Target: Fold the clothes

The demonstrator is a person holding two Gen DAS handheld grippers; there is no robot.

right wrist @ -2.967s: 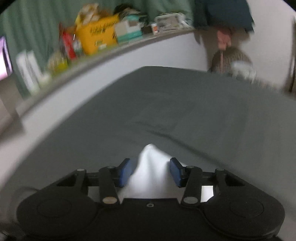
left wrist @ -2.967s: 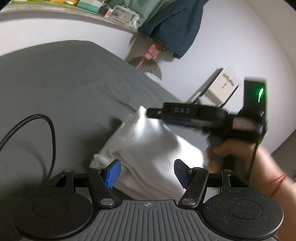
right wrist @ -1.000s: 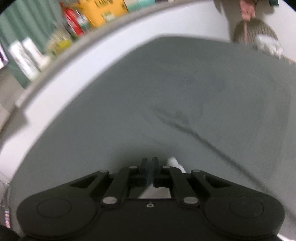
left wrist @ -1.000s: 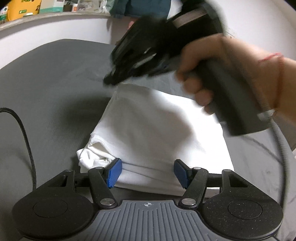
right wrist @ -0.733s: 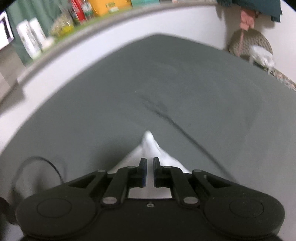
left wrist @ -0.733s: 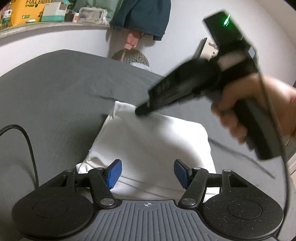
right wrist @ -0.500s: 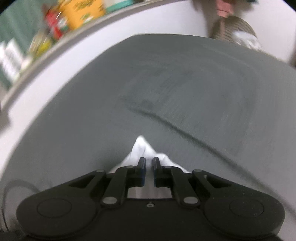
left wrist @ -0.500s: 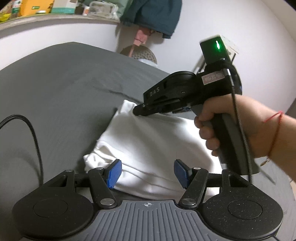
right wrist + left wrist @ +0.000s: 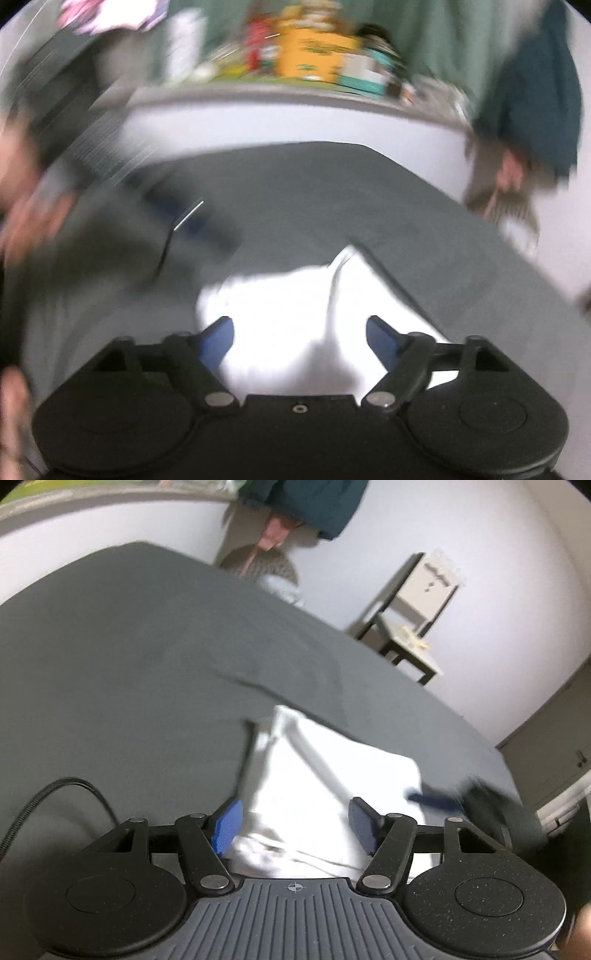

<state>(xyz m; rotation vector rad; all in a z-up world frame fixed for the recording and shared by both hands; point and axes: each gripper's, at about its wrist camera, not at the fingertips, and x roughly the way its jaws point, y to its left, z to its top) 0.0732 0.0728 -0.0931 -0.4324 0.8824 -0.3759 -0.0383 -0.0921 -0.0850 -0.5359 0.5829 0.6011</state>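
White folded garment (image 9: 325, 790) lies lower centre on the grey bed (image 9: 129, 672). Both hand-held grippers, left (image 9: 295, 825) and right (image 9: 299, 339), gape wide, empty. Soft, light, floppy, probably cotton; pinch a corner or folded edge.

A white garment (image 9: 325, 775) lies folded into a compact, roughly rectangular bundle on the dark grey bed sheet (image 9: 110, 672). Its top face is smooth and flat, with one soft crease running along it. The end nearest the left wrist camera shows bunched, rumpled layers. The far corner comes to a point against the sheet.
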